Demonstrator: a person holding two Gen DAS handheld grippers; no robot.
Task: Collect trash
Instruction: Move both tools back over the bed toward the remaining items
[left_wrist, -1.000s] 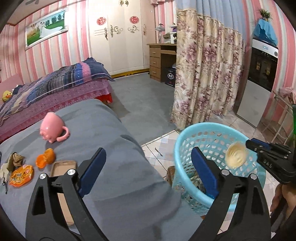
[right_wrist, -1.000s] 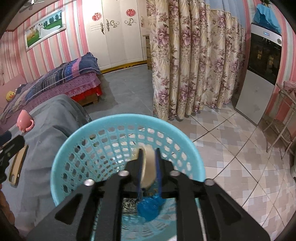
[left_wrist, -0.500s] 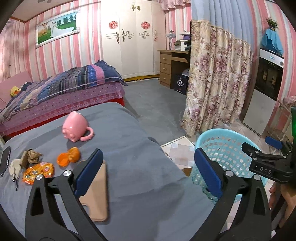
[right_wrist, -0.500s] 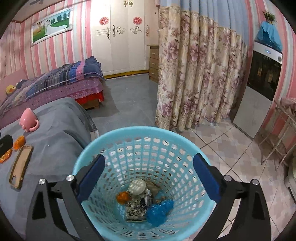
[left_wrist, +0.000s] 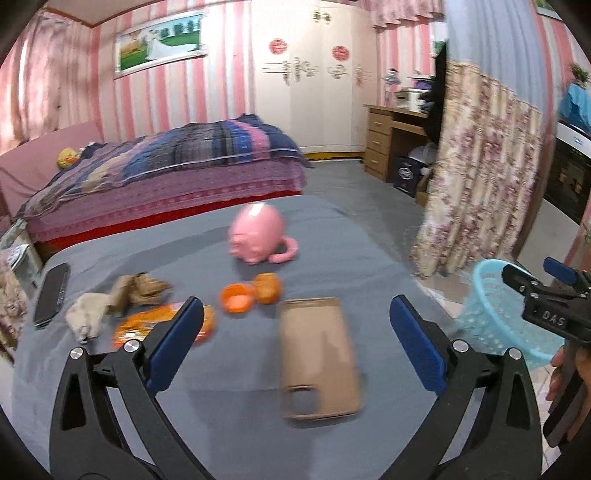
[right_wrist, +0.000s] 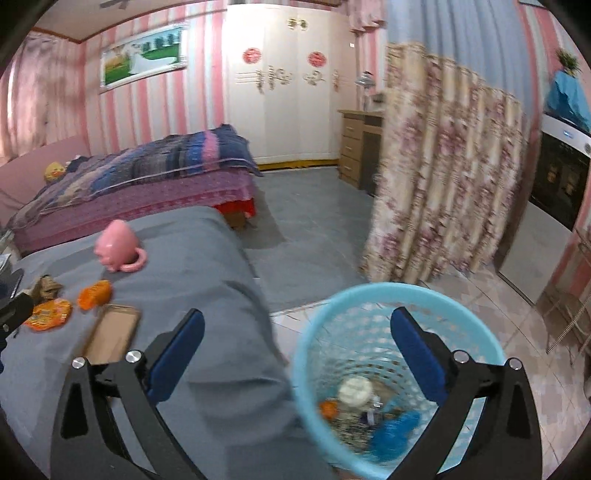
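Observation:
A light blue basket (right_wrist: 399, 306) stands on the floor beside the grey table; several scraps lie inside, with a cream round piece (right_wrist: 355, 392) on top. It also shows in the left wrist view (left_wrist: 491, 295). My right gripper (right_wrist: 297, 343) is open and empty above the basket's left rim, and shows at the right edge of the left wrist view (left_wrist: 535, 280). My left gripper (left_wrist: 295, 325) is open and empty above the table. On the table lie an orange wrapper (left_wrist: 162, 325), orange peel pieces (left_wrist: 251, 293) and crumpled brown paper (left_wrist: 122, 295).
A pink pig-shaped mug (left_wrist: 260, 240) lies behind the peel. A tan phone case (left_wrist: 317, 354) lies between my left fingers. A dark phone (left_wrist: 51, 295) lies at the table's left edge. A bed (left_wrist: 166, 173), a floral curtain (left_wrist: 476, 166) and a desk (left_wrist: 391, 136) stand behind.
My right gripper opened and dropped the cream round piece into the basket, then shifted left. My left gripper swung left from the basket toward the trash on the table.

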